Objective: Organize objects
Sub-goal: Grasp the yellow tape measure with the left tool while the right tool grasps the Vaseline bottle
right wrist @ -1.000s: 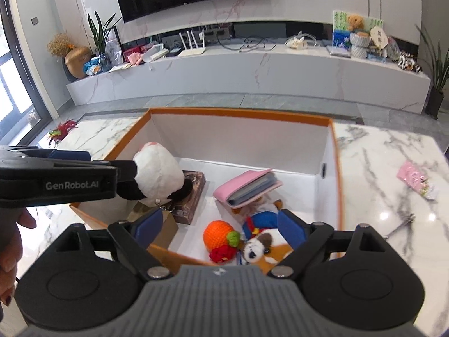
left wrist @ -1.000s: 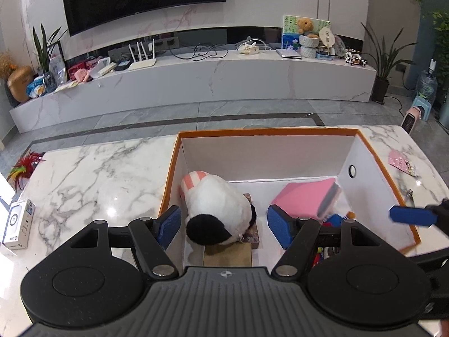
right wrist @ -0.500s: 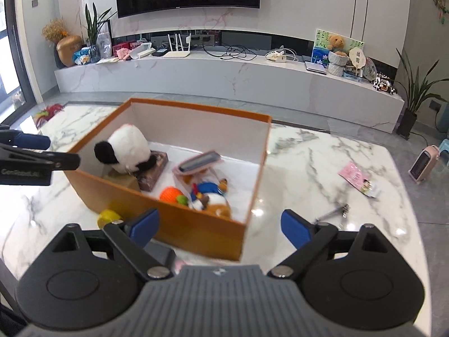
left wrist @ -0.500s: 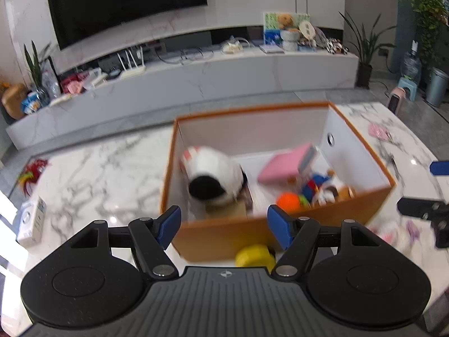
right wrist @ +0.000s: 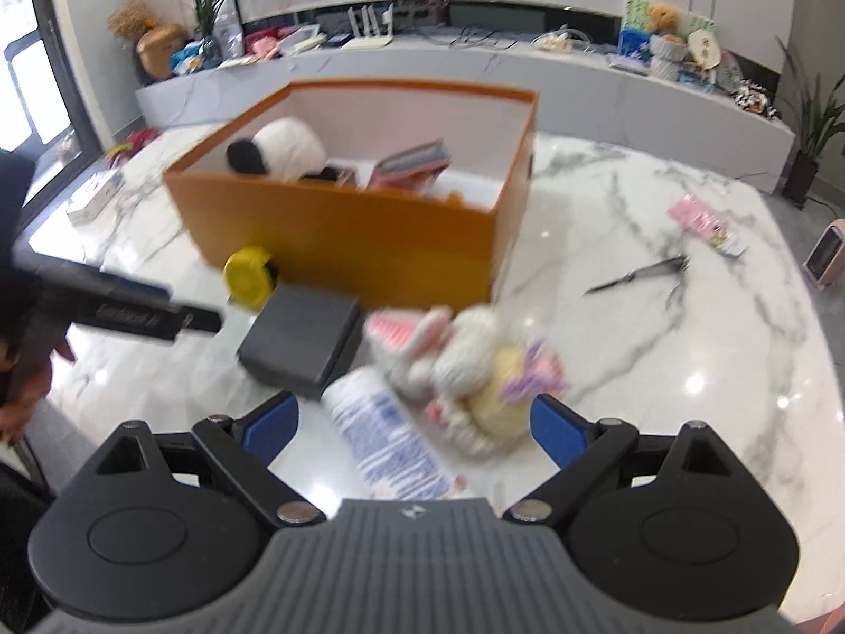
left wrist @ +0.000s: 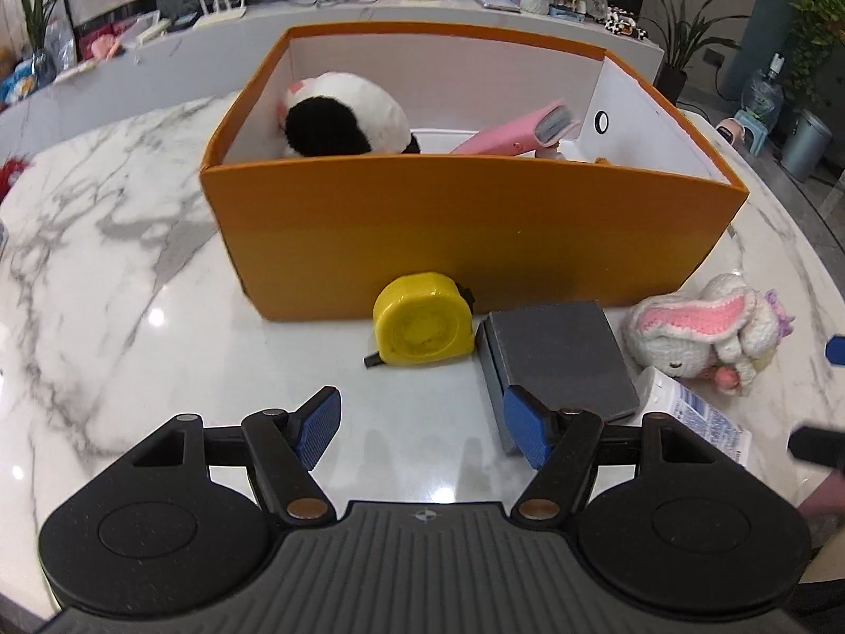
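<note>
Both hands have drawn back from the open orange cardboard box (left wrist: 475, 243), the left gripper (left wrist: 417, 425) empty-jawed above the yellow tape measure (left wrist: 422, 327) and dark grey box (left wrist: 560, 354), the right gripper (right wrist: 414, 422) freshly widened over the knitted white rabbit toy (right wrist: 454, 354), suggesting the next pick-ups

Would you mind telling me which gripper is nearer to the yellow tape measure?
Left. The left gripper hangs just short of the yellow tape measure, nearly lined up with it; the right gripper is farther off, over the white tube and knitted bunny.
</note>
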